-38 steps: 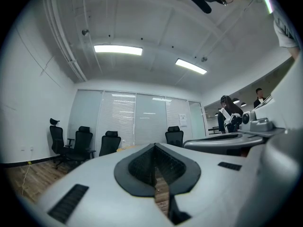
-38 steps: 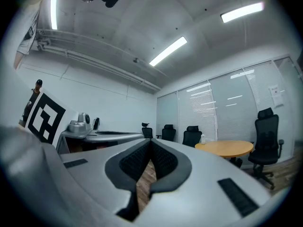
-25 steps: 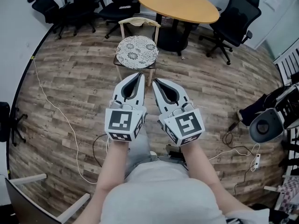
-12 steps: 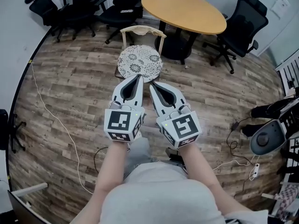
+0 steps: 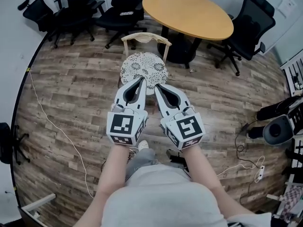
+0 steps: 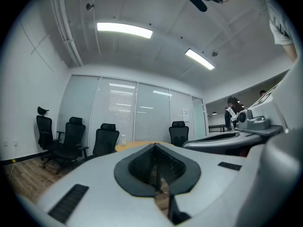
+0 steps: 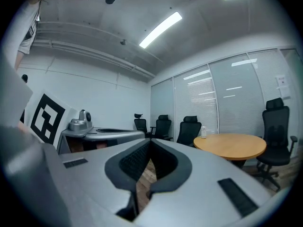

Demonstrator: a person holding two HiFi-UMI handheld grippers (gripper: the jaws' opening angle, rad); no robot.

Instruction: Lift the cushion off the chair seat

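A round white cushion (image 5: pixel 143 70) with a dark floral pattern lies on the seat of a light wooden chair (image 5: pixel 146 37), mid-floor in the head view. My left gripper (image 5: pixel 142 78) is held level and shut, its tips overlapping the cushion's near edge in that view. Just right of it, my right gripper (image 5: pixel 156 85) is also shut and empty. Whether either touches the cushion I cannot tell. In the left gripper view the left gripper (image 6: pixel 154 147) has its jaws together; the right gripper view shows the right gripper (image 7: pixel 150 142) closed too. Neither gripper view shows the cushion.
An oval wooden table (image 5: pixel 189 11) stands behind the chair, with black office chairs (image 5: pixel 246 18) to its right and more (image 5: pixel 118 4) at the back left. A white cable (image 5: pixel 57 119) runs over the floor at left. A grey device (image 5: pixel 278 130) and cords sit at right.
The chair and cushion have come nearer to both grippers, from well ahead of the tips to just at them. Both grippers stayed shut and side by side.
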